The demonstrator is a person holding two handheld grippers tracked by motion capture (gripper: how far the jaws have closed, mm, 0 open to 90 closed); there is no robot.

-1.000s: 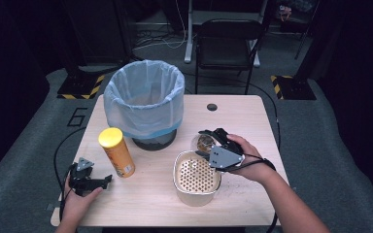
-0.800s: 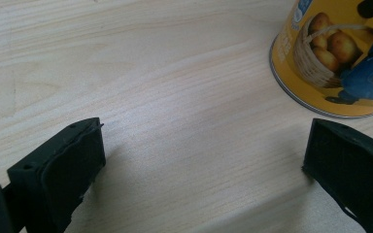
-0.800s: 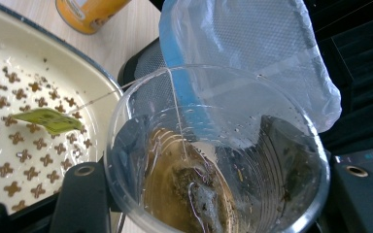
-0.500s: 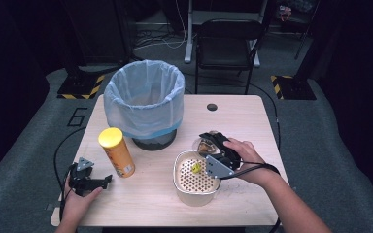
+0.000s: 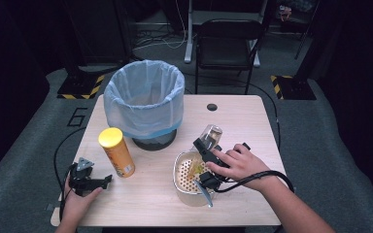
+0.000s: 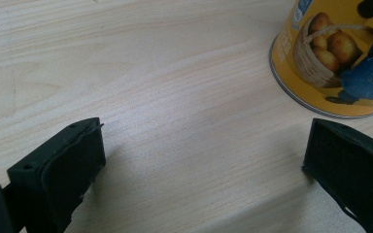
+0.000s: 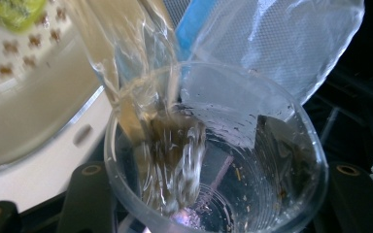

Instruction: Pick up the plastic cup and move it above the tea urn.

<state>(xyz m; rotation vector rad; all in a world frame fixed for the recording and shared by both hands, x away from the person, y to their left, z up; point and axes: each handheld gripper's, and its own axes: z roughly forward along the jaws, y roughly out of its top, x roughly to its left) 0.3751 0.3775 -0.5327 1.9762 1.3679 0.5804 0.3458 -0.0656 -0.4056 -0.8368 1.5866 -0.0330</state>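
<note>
The right gripper [image 5: 205, 150] clamps a tilted clear plastic cup [image 7: 213, 160], pouring yellowish liquid [image 7: 126, 87] into the perforated strainer bowl [image 5: 184, 182]; the left gripper [image 5: 90, 182] rests agape beside the chip can [image 5: 117, 152].

The gripper [image 6: 199, 160], jaws wide apart, rests on the table [image 6: 141, 73] near a yellow can [image 6: 335, 53].

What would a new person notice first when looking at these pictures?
First, the right gripper at the table's front right, holding a tipped clear plastic cup that pours yellowish liquid into the white perforated strainer bowl. Next, the bin with a pale blue bag behind it. At the left stands a yellow chip can, beside the open left gripper.
</note>
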